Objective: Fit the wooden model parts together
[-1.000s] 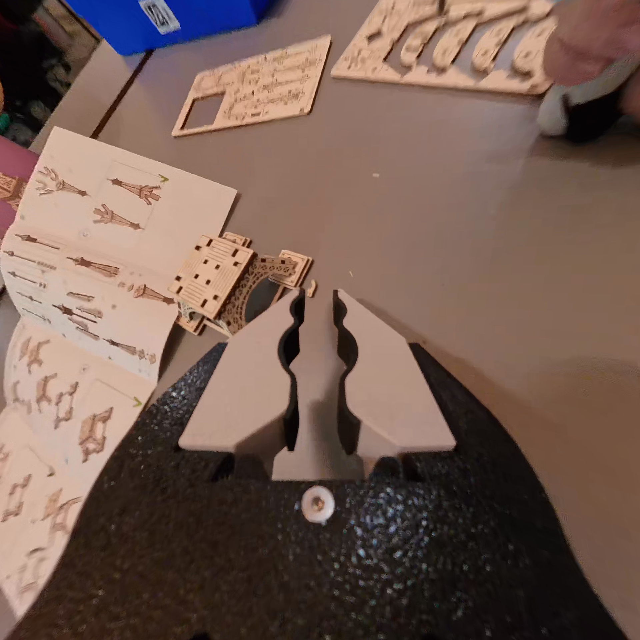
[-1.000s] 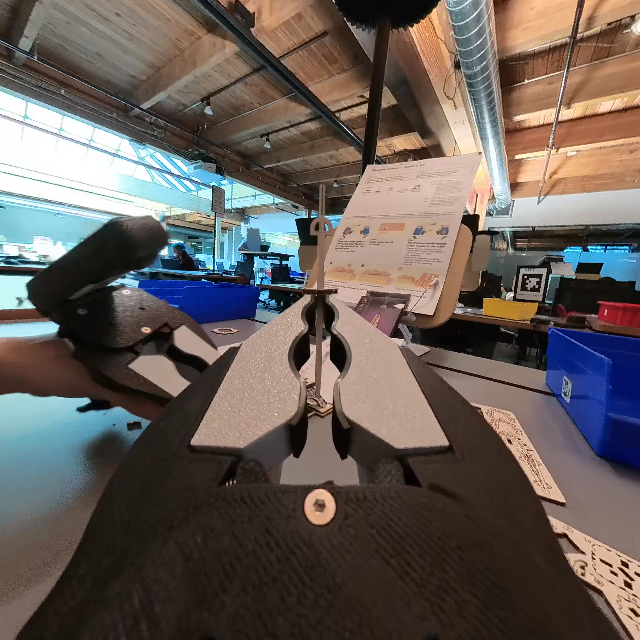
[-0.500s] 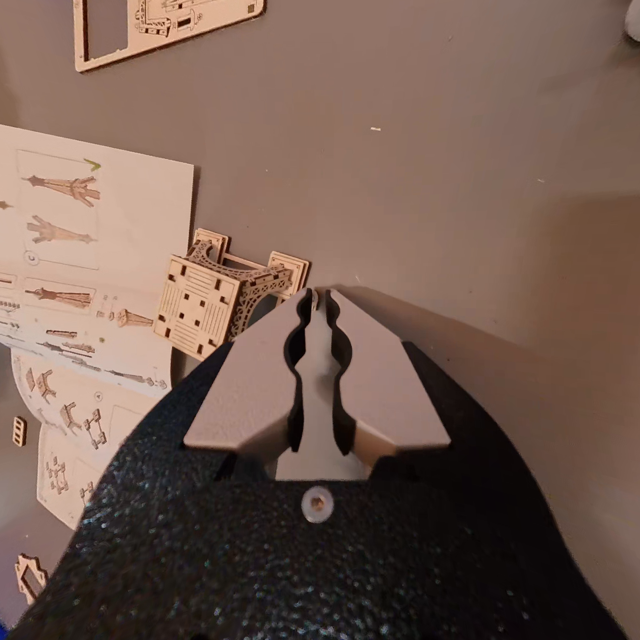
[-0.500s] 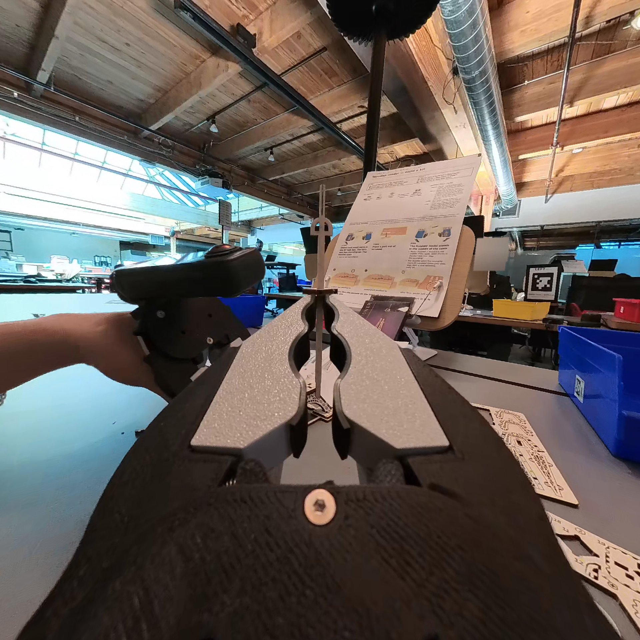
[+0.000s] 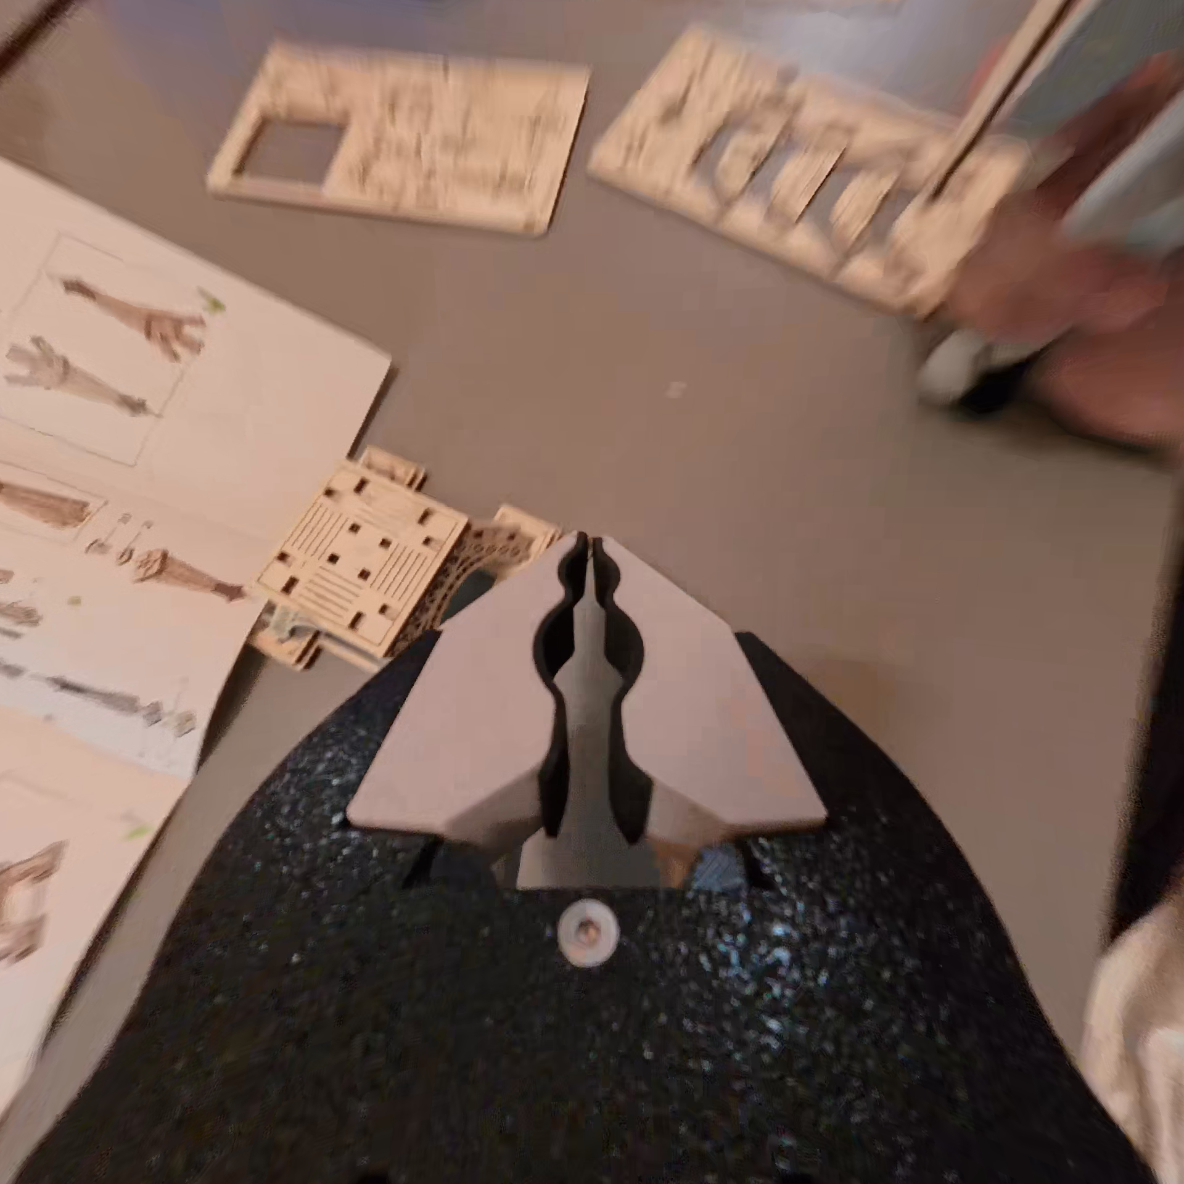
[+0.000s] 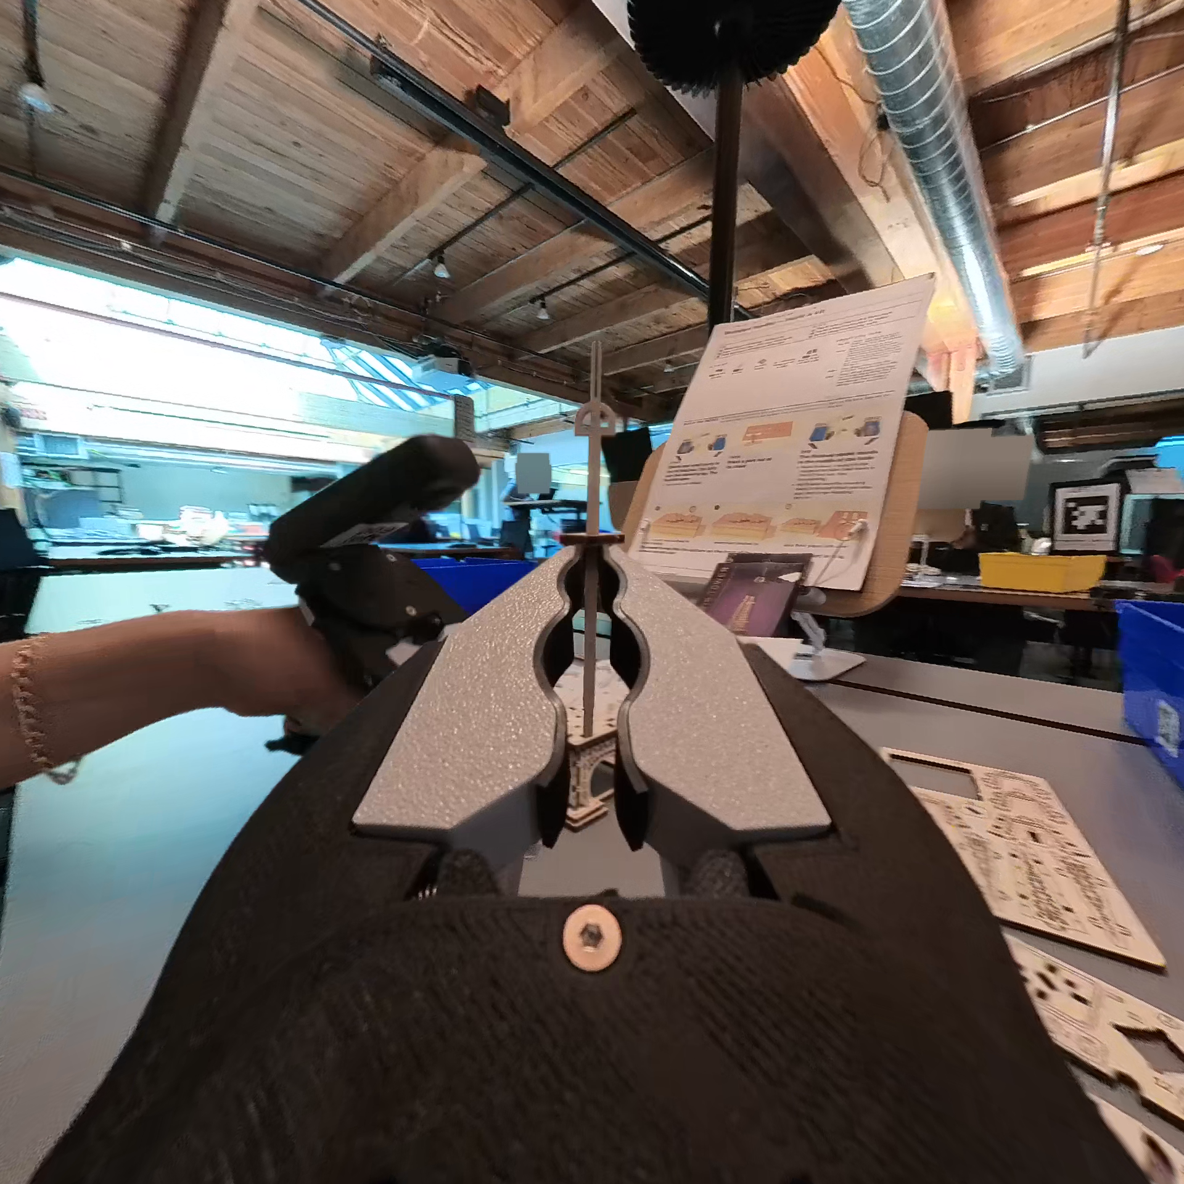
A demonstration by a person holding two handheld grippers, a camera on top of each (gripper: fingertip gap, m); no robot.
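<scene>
The left gripper [image 5: 586, 544] is pulling back from the lattice tower base [image 5: 365, 570], its fingertips now nearly touching. In the right wrist view, that base [image 6: 586, 791] is appearing between the fingers.

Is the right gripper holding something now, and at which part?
Yes: the right gripper holds the thin wooden spire upright, pinched at its lower shaft just under a small collar.

Left gripper [image 5: 586, 544] points down at the table, fingertips nearly touching. Right gripper [image 6: 591, 556] is level, fingertips pinched around a thin wooden spire [image 6: 594, 487].
</scene>
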